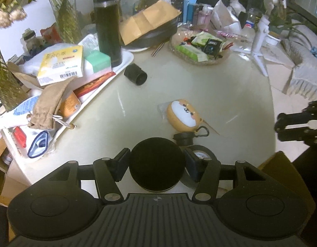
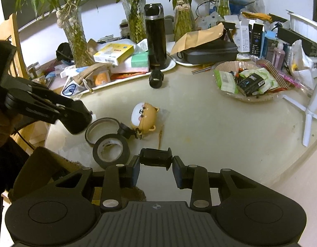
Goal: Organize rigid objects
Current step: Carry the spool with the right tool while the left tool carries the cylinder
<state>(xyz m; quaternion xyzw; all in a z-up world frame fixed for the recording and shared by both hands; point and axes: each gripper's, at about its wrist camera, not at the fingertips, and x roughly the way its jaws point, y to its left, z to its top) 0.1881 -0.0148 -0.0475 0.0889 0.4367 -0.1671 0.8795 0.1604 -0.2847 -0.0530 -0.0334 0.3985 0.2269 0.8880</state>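
Black spool (image 2: 156, 159) crosswise between pads

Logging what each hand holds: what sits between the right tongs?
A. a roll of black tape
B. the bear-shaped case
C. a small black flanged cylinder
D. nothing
C: the right tongs are shut on a small black flanged cylinder, held sideways above the table.

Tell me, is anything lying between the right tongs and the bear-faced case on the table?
Yes. The right tongs are full, shut on a small black cylinder, and a thin brown stick lies on the table just short of the bear-faced case. Nothing else shows there.
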